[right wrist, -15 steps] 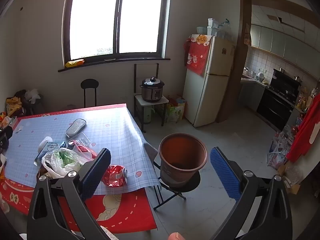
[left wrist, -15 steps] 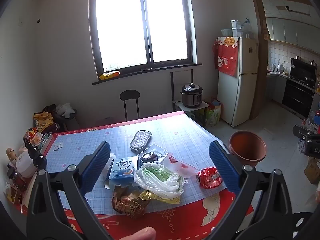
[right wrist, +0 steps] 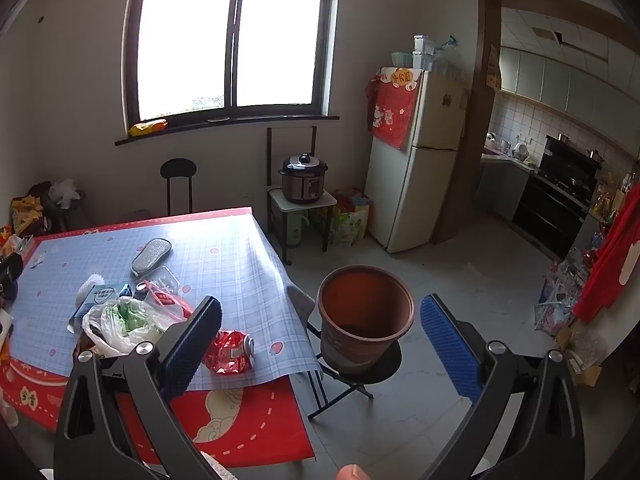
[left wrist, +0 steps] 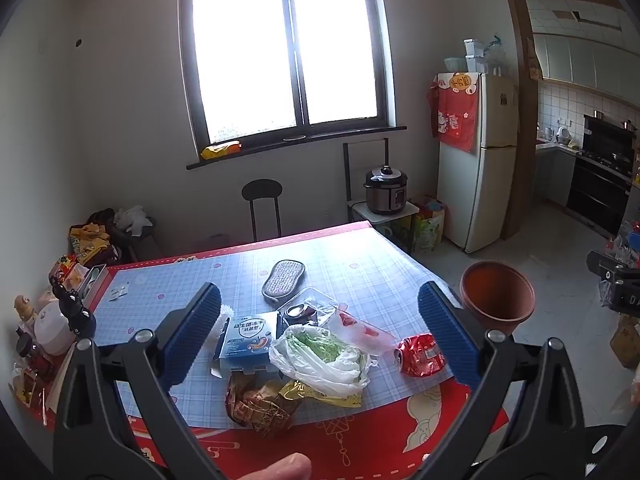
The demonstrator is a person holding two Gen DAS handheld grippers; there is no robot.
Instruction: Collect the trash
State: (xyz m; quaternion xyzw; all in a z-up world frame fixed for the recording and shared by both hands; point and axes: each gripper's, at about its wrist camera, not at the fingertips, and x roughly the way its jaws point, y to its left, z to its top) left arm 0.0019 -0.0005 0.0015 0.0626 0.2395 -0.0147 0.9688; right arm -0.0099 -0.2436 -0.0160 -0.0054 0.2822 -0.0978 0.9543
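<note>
Left gripper (left wrist: 320,336) spread wide, nothing between the blue pads (left wrist: 192,336), hanging above the near end of the table (left wrist: 360,264). Framed right between the jaws: white plastic bag (left wrist: 320,354) with something green inside, touching a blue-and-white box (left wrist: 247,340) on its left. Just below the bag, crumpled brown and yellow wrappers (left wrist: 260,402). Beyond the bag, a clear plastic tray (left wrist: 308,306) and a clear bag with red bits (left wrist: 360,326). Crushed red can (left wrist: 420,354) lying on its side just inside the right pad. Further out past the tray, a grey scrubber pad (left wrist: 283,282). Brown bucket (left wrist: 497,298) off beyond the right jaw, past the table edge.

Right gripper (right wrist: 320,344) also wide open and holding nothing. Same bucket (right wrist: 364,312) sitting upright between the jaws on a small black stool (right wrist: 360,368), looks empty apart from a dark bottom. Red can (right wrist: 230,352) just right of the left pad, trash pile behind that jaw on the table (right wrist: 224,256). Way past everything: fridge (right wrist: 416,160) and cooker (right wrist: 302,178) by the wall.
</note>
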